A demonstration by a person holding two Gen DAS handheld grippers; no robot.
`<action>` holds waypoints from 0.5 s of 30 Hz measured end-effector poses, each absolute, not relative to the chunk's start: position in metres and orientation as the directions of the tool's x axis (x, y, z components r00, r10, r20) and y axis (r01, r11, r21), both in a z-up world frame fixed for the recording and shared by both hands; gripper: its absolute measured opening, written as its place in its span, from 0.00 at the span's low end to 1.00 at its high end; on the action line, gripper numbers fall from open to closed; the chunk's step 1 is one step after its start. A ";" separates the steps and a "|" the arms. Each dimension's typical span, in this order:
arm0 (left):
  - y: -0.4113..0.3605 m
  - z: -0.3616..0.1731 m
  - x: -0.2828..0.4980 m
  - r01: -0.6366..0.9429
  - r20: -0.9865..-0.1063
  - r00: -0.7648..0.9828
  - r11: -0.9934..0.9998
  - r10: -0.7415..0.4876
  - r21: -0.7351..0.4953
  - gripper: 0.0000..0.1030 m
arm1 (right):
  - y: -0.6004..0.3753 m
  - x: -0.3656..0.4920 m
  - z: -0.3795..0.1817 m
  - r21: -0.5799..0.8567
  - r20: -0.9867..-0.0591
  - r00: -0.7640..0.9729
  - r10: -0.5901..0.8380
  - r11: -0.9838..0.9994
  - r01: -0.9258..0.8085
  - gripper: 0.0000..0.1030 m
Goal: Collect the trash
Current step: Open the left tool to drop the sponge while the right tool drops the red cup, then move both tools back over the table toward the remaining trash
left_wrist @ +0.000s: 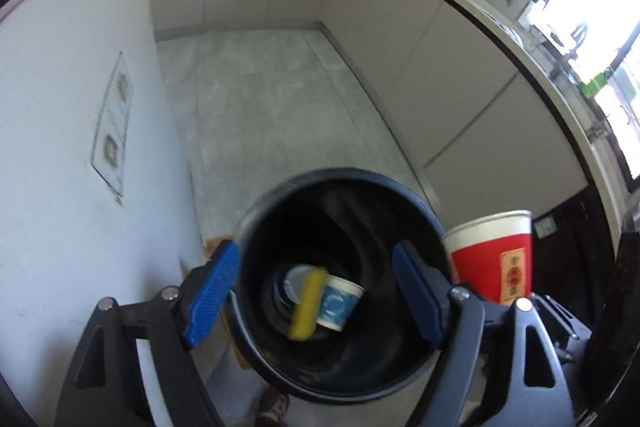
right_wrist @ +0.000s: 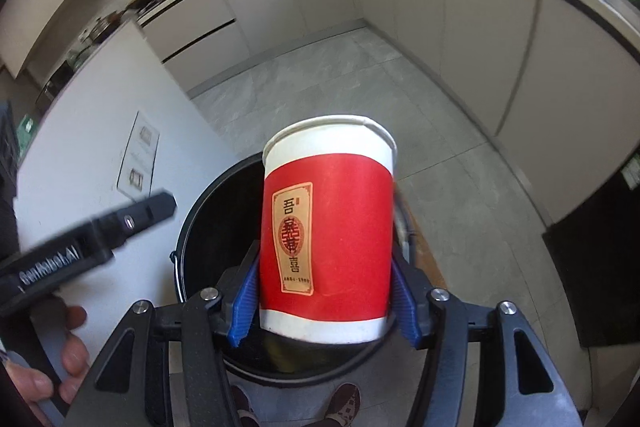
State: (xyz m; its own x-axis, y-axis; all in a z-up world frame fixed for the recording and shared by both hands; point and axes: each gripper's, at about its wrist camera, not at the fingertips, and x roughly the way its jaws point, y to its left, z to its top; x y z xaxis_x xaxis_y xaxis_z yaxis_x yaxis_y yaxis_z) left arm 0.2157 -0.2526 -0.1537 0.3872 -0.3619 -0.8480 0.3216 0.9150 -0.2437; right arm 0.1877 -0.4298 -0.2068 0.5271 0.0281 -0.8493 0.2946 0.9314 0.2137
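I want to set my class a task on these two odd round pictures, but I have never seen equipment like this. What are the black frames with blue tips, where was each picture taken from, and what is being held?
No robot here: a person holds a hand-operated gripper in each hand, each with a wide-angle camera looking along its blue-tipped jaws. One picture is from the left gripper, the other from the right gripper. Both look down at a black bin on a grey kitchen floor. The left jaws stand open and empty over the bin; below them a blurred yellow item shows beside a blue and white cup inside. The right jaws are clamped on an upright red and white paper cup above the bin. A hand on the left gripper shows in the right view.
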 end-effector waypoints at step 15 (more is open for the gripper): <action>-0.245 -0.134 0.223 0.312 -0.851 0.399 0.923 -0.343 -0.225 0.78 | -0.428 0.186 -0.188 0.174 -0.843 0.537 -0.031 0.929 0.327 0.79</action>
State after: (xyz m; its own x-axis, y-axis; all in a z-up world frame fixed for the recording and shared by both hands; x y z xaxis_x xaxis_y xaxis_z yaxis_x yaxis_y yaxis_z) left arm 0.2226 -0.2446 -0.1344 0.3990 -0.3426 -0.8505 0.3124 0.9229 -0.2252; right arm 0.1862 -0.4280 -0.1878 0.5370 -0.0306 -0.8430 0.3268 0.9288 0.1744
